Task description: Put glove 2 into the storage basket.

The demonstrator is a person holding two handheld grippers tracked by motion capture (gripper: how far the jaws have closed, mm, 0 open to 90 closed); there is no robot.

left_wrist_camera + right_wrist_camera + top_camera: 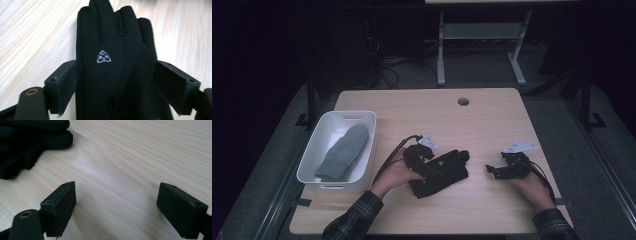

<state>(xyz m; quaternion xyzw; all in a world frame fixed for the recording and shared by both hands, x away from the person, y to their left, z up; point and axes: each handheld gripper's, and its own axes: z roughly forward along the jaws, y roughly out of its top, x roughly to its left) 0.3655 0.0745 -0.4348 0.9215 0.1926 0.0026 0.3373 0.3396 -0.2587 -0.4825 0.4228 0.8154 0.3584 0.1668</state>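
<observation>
A black glove (447, 169) with a small white logo lies flat on the wooden table, fingers pointing away from my left gripper (431, 167). In the left gripper view the glove (117, 37) runs up between the two jaws of the left gripper (116, 86), which stand wide at its sides; the gripper is open. My right gripper (492, 171) rests low over bare wood to the right of the glove. In its own view the right gripper (116, 206) is open with nothing between the jaws, and the glove (30, 142) lies at the upper left.
A white plastic bin (314, 167) stands at the table's left edge with a grey mitten (343, 152) inside. A round cable hole (463, 101) sits near the far edge. Beyond the table a white metal table frame (482, 40) stands on the dark floor.
</observation>
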